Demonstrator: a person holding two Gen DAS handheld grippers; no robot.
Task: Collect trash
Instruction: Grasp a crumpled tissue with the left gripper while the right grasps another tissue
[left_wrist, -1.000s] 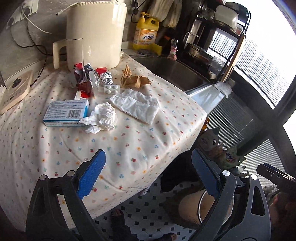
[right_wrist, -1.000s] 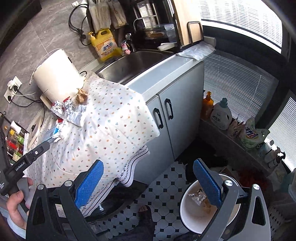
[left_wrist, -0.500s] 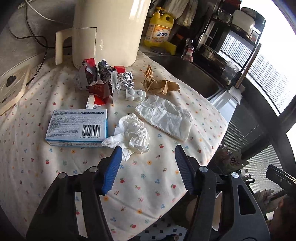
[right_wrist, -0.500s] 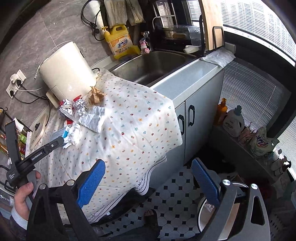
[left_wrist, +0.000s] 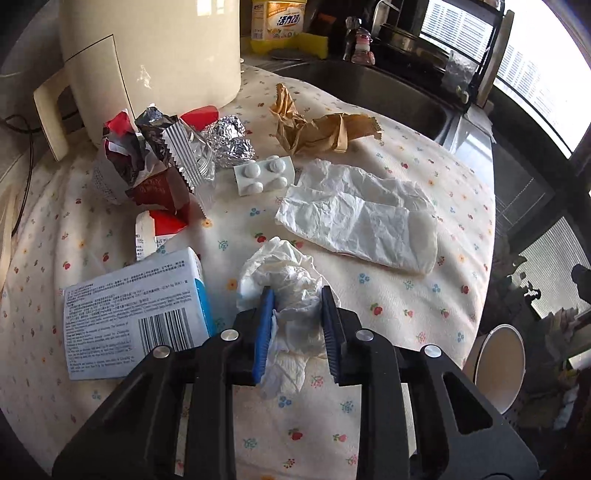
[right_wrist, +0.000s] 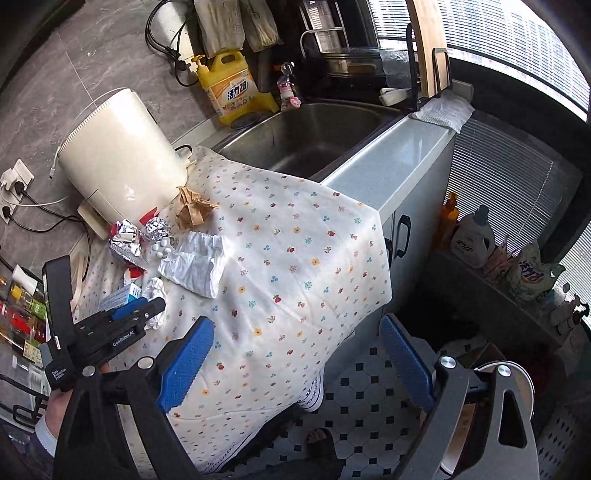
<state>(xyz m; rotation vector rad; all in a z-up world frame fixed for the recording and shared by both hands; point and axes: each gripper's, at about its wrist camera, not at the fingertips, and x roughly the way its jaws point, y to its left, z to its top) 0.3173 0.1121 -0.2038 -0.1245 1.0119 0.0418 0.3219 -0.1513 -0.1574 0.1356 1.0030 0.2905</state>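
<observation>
Left tool (left_wrist: 297, 301) just clamped on one crumpled tissue (left_wrist: 284, 291); right tool (right_wrist: 295, 360) wide, empty.

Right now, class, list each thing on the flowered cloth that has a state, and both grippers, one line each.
Left gripper: just closed, fingers pinching the crumpled tissue.
Right gripper: open, empty.
Flat tissue: spread out, lying loose.
Brown paper: crumpled.
Foil ball: scrunched.
Blue box: lying flat.
</observation>
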